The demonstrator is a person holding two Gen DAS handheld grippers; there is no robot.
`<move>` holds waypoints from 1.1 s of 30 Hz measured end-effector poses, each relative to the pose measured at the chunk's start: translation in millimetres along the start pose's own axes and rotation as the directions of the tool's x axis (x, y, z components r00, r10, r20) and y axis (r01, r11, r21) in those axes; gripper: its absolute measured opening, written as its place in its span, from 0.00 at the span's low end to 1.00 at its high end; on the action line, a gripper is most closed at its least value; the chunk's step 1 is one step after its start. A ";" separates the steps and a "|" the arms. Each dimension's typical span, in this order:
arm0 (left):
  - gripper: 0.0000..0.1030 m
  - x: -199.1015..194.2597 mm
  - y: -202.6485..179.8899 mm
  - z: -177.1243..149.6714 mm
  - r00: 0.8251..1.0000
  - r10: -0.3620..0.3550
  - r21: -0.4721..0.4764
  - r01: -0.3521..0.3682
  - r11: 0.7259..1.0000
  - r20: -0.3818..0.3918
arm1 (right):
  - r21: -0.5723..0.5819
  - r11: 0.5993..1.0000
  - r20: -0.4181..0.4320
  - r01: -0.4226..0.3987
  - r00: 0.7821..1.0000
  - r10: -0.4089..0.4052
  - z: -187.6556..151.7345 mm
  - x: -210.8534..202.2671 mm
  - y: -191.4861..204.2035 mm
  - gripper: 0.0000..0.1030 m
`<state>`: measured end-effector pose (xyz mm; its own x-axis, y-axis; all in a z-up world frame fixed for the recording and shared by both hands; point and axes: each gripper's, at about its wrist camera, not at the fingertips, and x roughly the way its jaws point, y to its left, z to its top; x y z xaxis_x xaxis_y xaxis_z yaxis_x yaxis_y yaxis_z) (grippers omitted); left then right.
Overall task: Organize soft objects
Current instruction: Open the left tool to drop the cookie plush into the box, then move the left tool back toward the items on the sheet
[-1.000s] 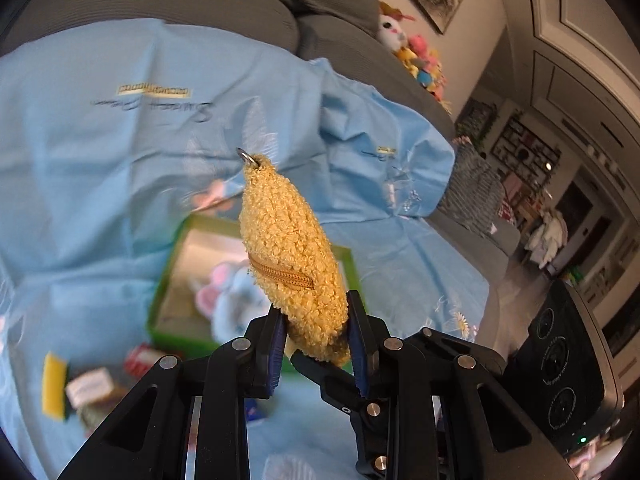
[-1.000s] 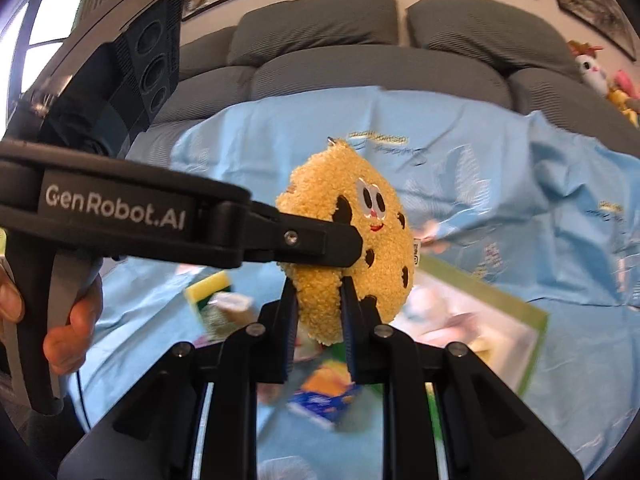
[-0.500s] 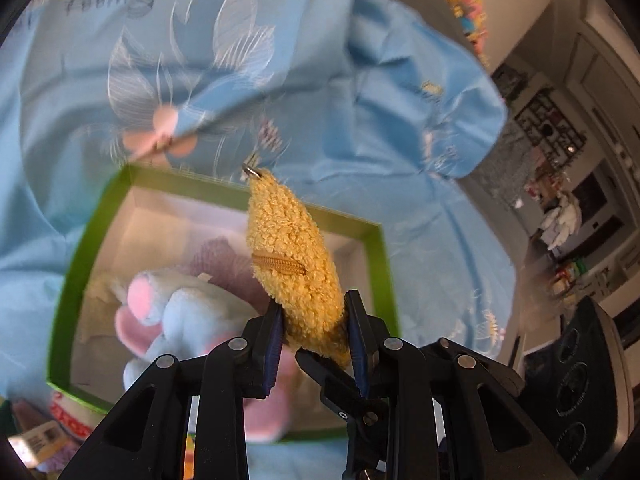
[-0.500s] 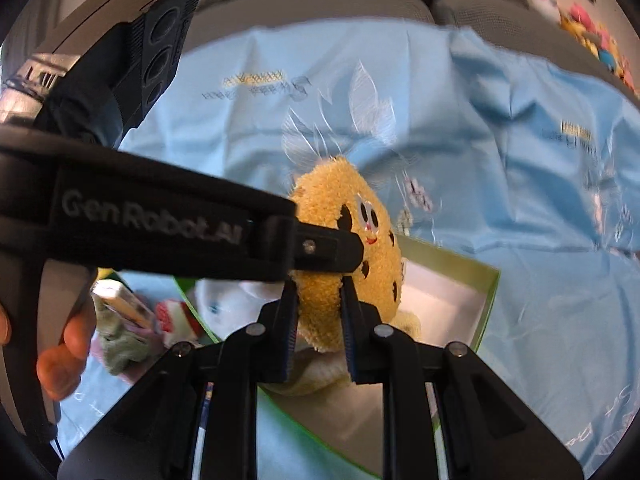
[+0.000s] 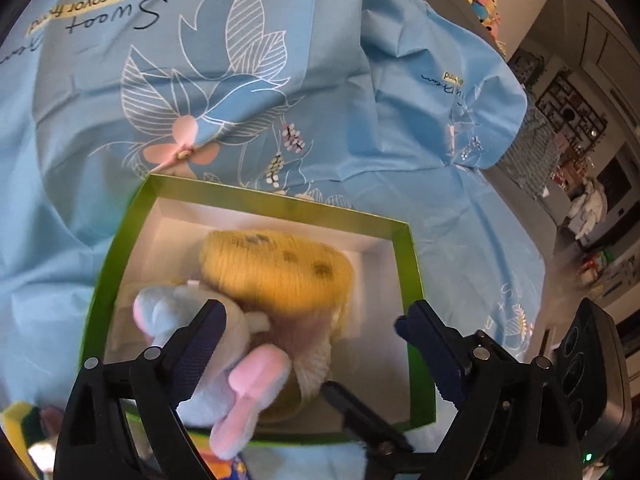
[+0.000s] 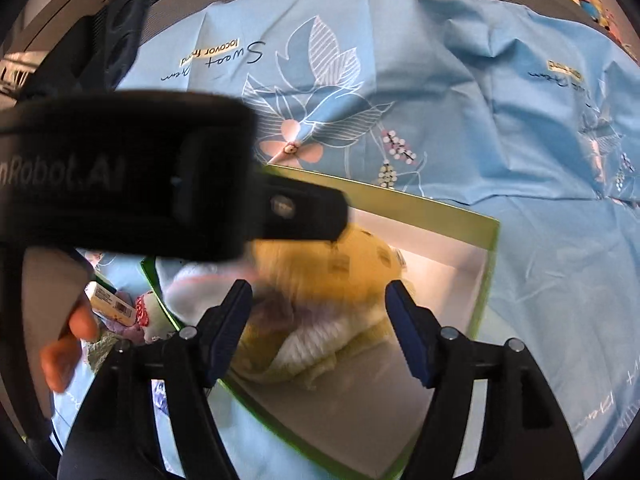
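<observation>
The yellow cookie plush lies blurred inside the green-rimmed box, on top of a blue and pink plush and other soft items. It also shows in the right wrist view, in the same box. My left gripper is open and empty just above the box. My right gripper is open and empty over the plush. The left gripper's body crosses the right wrist view at the left.
A light blue printed sheet covers the sofa under the box. Small packets and a sponge lie left of the box; a packet shows beside a hand. A black device sits at the right.
Both grippers have opened and let go of the cookie plush. It has dropped into the box onto the other plush toys. Both grippers have come closer to the box.
</observation>
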<state>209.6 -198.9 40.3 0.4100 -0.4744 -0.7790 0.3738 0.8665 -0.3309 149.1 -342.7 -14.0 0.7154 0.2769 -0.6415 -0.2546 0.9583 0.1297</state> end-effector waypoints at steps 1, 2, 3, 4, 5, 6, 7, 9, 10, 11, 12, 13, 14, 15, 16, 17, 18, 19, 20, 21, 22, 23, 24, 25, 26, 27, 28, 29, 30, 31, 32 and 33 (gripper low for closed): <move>0.90 -3.3 -0.4 -1.5 1.000 0.009 0.004 -0.009 1.000 0.006 | 0.006 1.000 0.000 0.000 1.000 0.000 -2.4 -4.9 0.1 0.68; 0.90 -9.1 -1.6 -5.0 0.999 0.028 0.015 -0.029 0.999 0.017 | 0.009 1.000 0.002 -0.002 1.000 0.002 -4.9 -10.4 0.9 0.69; 0.90 -14.7 -2.1 -9.1 0.999 0.045 0.025 -0.045 0.999 0.026 | 0.012 1.000 0.005 -0.003 1.000 0.003 -7.5 -15.9 2.3 0.71; 0.90 -18.5 -3.4 -11.9 0.998 0.055 0.032 -0.056 0.998 0.035 | 0.016 1.000 0.009 -0.002 1.000 0.002 -10.7 -22.4 4.2 0.72; 0.90 -24.0 -3.1 -16.5 0.997 0.067 0.038 -0.068 0.997 0.045 | 0.020 1.000 0.011 0.000 1.000 -0.001 -13.9 -28.6 6.6 0.75; 0.90 -29.6 -2.3 -21.2 0.995 0.078 0.040 -0.080 0.996 0.054 | 0.021 1.000 0.014 0.001 1.000 -0.001 -16.2 -33.0 9.4 0.76; 0.90 -36.9 -0.5 -28.1 0.994 0.090 0.041 -0.093 0.995 0.068 | 0.025 1.000 0.019 0.006 1.000 -0.006 -20.2 -40.6 13.1 0.77; 0.90 -45.4 2.0 -37.6 0.990 0.114 0.042 -0.117 0.992 0.081 | 0.026 0.999 0.023 0.022 0.999 -0.022 -26.1 -50.5 19.6 0.78; 0.90 -52.0 4.4 -46.1 0.987 0.128 0.043 -0.132 0.990 0.094 | 0.027 0.999 0.025 0.031 0.999 -0.031 -27.5 -53.3 20.6 0.79; 0.90 -56.1 5.4 -51.9 0.985 0.139 0.044 -0.144 0.989 0.099 | 0.029 0.999 0.028 0.041 0.999 -0.041 -30.7 -58.5 24.2 0.81; 0.90 -60.8 7.6 -59.9 0.983 0.153 0.045 -0.159 0.986 0.103 | 0.029 0.999 0.031 0.044 0.999 -0.045 -32.7 -61.2 26.3 0.85; 0.90 -65.0 9.8 -67.4 0.980 0.166 0.041 -0.171 0.984 0.108 | 0.029 0.999 0.033 0.046 0.998 -0.047 -36.2 -65.4 29.5 0.87; 0.90 -69.1 12.4 -75.4 0.978 0.178 0.033 -0.183 0.983 0.109 | 0.027 0.998 0.035 0.050 0.998 -0.051 -38.8 -68.9 31.4 0.89; 0.90 -73.0 14.7 -82.9 0.977 0.182 0.025 -0.186 0.982 0.110 | 0.024 0.998 0.036 0.053 0.998 -0.054 -40.9 -72.2 34.2 0.89; 0.90 -77.9 17.6 -92.5 0.977 0.182 0.014 -0.185 0.983 0.113 | 0.020 0.998 0.031 0.057 0.998 -0.057 -44.7 -76.6 38.6 0.89; 0.90 -80.8 18.9 -98.0 0.976 0.186 0.009 -0.188 0.982 0.113 | 0.018 0.998 0.027 0.057 0.998 -0.057 -47.8 -78.7 39.7 0.89; 0.90 -84.9 20.2 -105.9 0.975 0.191 0.004 -0.193 0.981 0.116 | 0.016 0.998 0.022 0.057 0.998 -0.057 -49.5 -81.1 42.0 0.89; 0.91 -88.1 21.4 -112.2 0.974 0.194 -0.001 -0.196 0.981 0.118 | 0.012 0.998 0.018 0.059 0.998 -0.060 -51.8 -83.8 44.4 0.89; 0.96 -91.2 22.4 -119.4 0.974 0.195 -0.008 -0.195 0.981 0.117 | 0.009 0.998 0.015 0.061 0.998 -0.062 -53.3 -86.4 46.8 0.89; 0.98 -94.6 23.3 -126.0 0.974 0.195 -0.015 -0.195 0.981 0.119 | 0.005 0.998 0.014 0.061 0.998 -0.061 -55.5 -89.2 49.3 0.91; 0.98 -97.8 23.8 -131.6 0.973 0.195 -0.022 -0.194 0.981 0.122 | 0.001 0.998 0.013 0.062 0.998 -0.062 -58.2 -92.8 52.6 0.92; 0.98 -101.2 24.7 -138.2 0.973 0.194 -0.029 -0.192 0.981 0.122 | -0.001 0.998 0.013 0.066 0.998 -0.066 -59.8 -95.4 55.5 0.94; 0.98 -103.7 25.4 -142.6 0.974 0.192 -0.035 -0.189 0.981 0.123 | -0.004 0.998 0.014 0.070 0.997 -0.069 -62.2 -98.3 58.8 0.95; 0.98 -106.8 25.9 -147.9 0.973 0.195 -0.039 -0.191 0.981 0.124 | -0.006 0.997 0.015 0.071 0.997 -0.071 -64.2 -101.3 62.3 0.95; 0.98 -109.1 25.5 -151.4 0.972 0.200 -0.040 -0.196 0.980 0.128 | -0.010 0.998 0.015 0.069 0.997 -0.069 -66.4 -104.2 66.1 0.96; 0.98 -111.8 25.3 -154.8 0.970 0.203 -0.042 -0.199 0.979 0.134 | -0.013 0.997 0.013 0.070 0.997 -0.070 -68.1 -106.2 69.3 0.97; 0.98 -114.6 26.0 -158.6 0.969 0.205 -0.046 -0.201 0.979 0.139 | -0.015 0.997 0.012 0.073 0.997 -0.073 -69.4 -107.8 73.1 0.98; 0.98 -118.0 27.7 -163.6 0.968 0.206 -0.052 -0.200 0.978 0.146 | -0.018 0.997 0.014 0.075 0.997 -0.075 -71.3 -109.4 75.9 0.98; 0.98 -120.2 28.8 -167.4 0.967 0.208 -0.058 -0.201 0.978 0.151 | -0.023 0.997 0.015 0.076 0.997 -0.076 -72.8 -111.0 78.7 0.99; 0.98 -122.3 30.7 -171.8 0.965 0.215 -0.065 -0.207 0.976 0.153 | -0.028 0.997 0.013 0.078 0.997 -0.078 -74.3 -112.0 81.4 0.99; 0.98 -123.1 31.8 -174.6 0.963 0.221 -0.069 -0.212 0.975 0.154 | -0.029 0.997 0.012 0.078 0.997 -0.078 -75.8 -112.9 83.7 0.99; 0.98 -123.9 33.8 -178.2 0.961 0.228 -0.075 -0.218 0.973 0.154 | -0.028 0.997 0.011 0.075 0.997 -0.074 -77.0 -113.5 85.5 0.99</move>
<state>23.2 -83.2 30.8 0.6077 -0.2829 -0.7420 0.2117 0.9583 -0.1920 -4.0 -297.6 11.7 0.7396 0.2058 -0.6409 -0.2189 0.9739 0.0601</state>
